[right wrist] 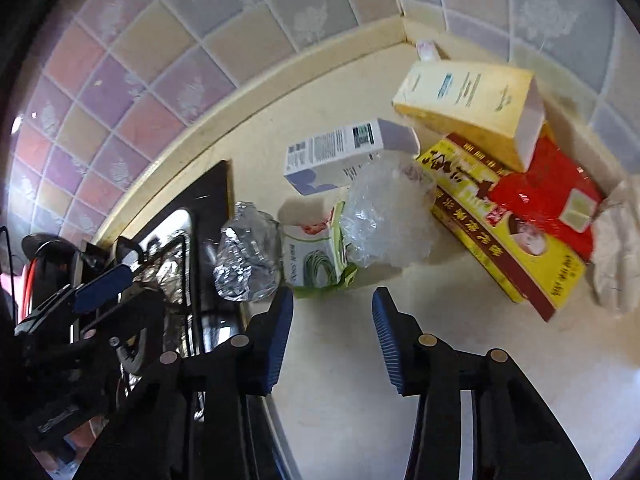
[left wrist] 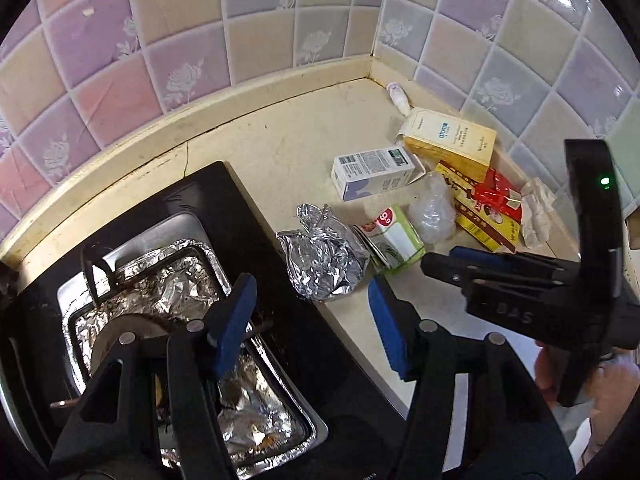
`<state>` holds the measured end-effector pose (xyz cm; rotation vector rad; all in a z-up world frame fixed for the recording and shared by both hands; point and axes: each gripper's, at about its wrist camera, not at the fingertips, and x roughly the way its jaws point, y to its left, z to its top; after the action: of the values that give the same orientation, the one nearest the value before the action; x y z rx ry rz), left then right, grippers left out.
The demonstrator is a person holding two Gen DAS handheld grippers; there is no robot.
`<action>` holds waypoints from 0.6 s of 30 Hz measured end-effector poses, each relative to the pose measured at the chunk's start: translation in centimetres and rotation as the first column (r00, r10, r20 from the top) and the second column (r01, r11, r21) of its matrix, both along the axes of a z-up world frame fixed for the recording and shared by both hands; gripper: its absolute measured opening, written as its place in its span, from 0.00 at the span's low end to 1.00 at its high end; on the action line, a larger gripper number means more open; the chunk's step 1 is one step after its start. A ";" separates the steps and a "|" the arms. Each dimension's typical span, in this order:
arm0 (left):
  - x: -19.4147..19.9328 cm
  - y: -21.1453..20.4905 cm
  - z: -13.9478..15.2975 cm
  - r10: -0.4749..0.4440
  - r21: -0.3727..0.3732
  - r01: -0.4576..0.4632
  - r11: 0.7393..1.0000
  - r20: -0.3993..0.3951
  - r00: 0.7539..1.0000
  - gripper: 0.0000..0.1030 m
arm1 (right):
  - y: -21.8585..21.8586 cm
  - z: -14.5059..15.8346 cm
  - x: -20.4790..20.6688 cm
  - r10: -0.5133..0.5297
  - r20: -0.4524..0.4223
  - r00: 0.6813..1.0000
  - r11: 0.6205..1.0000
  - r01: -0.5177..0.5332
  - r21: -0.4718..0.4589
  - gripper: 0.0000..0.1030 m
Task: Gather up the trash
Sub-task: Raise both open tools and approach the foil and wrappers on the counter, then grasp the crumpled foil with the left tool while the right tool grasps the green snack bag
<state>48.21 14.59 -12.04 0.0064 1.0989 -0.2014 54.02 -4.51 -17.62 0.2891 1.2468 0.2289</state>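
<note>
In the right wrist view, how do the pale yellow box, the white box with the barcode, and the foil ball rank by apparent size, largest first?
1. Pale yellow box
2. White box with the barcode
3. Foil ball

The foil ball lies nearer the camera, so it is probably smaller than it looks.

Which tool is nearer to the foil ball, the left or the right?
Left, though only by a little. The left tool hovers just below the foil ball, over the stove edge. The right tool sits a bit further, to the ball's right, nearer the green wrapper.
</note>
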 end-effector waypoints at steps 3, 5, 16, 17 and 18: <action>0.6 0.3 -0.6 -0.005 -0.005 0.005 1.000 -0.002 1.000 0.54 | 0.6 -2.2 1.3 -0.006 -0.011 1.000 1.000 0.006 -0.001 0.38; 1.1 0.6 -0.8 -0.007 -0.012 0.007 1.000 -0.006 1.000 0.54 | 1.0 -3.2 2.0 -0.004 -0.010 1.000 1.000 0.004 -0.012 0.35; 3.6 -1.2 -2.6 -0.033 -0.017 0.032 0.999 -0.048 0.998 0.54 | 1.1 -5.6 2.2 -0.007 0.033 0.999 1.000 0.008 -0.009 0.07; 3.8 -1.5 -2.8 -0.034 -0.014 0.034 0.999 -0.054 0.998 0.54 | 1.2 -5.4 2.0 -0.010 0.039 0.999 1.000 0.010 -0.015 0.07; 4.0 -1.9 -3.1 -0.036 -0.009 0.036 0.999 -0.063 0.997 0.54 | 1.0 -5.4 1.6 -0.013 0.045 0.999 1.000 0.014 -0.021 0.06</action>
<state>52.24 12.69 -15.17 0.0133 1.1611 -0.2393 55.64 -3.55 -23.05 0.2731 1.2022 0.2095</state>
